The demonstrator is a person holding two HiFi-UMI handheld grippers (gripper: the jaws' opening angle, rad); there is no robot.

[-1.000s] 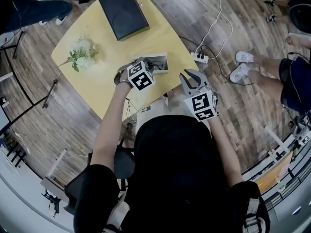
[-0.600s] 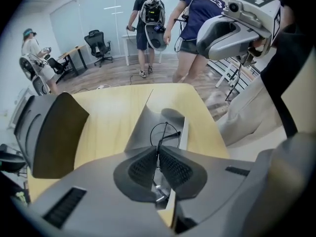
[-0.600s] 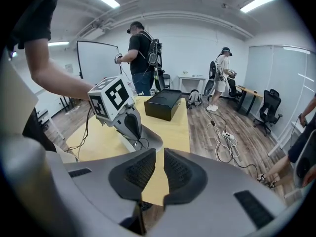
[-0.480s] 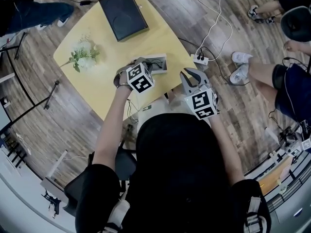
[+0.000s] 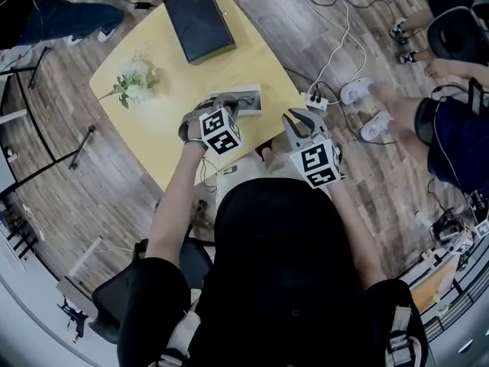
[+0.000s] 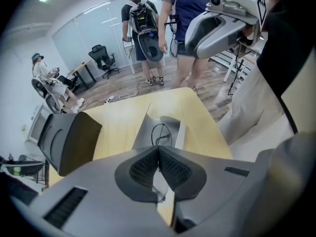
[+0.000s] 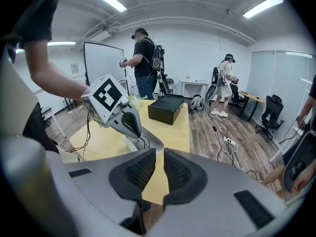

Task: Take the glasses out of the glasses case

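Observation:
An open grey glasses case (image 5: 246, 98) lies near the front edge of the yellow table (image 5: 153, 128). My left gripper (image 5: 231, 104) hangs just above it, pointing steeply down. In the left gripper view the case (image 6: 145, 132) lies straight ahead. The left gripper (image 6: 158, 149) is shut on thin black wire-rimmed glasses (image 6: 162, 137), with one round rim over the case and a clear lens showing below the pads. My right gripper (image 5: 299, 118) is off the table's right corner. Its jaws (image 7: 159, 154) stand a narrow gap apart with nothing between them.
A black box (image 5: 199, 21) sits at the table's far end, and a small bunch of white flowers (image 5: 136, 82) lies at its left. A power strip (image 5: 315, 99) and cables lie on the wood floor to the right. A person's legs and shoes (image 5: 374, 125) are close by.
My left gripper has risen a little above the case with the glasses in it and tilted slightly. The right gripper has stayed put. The shoes on the right have shifted.

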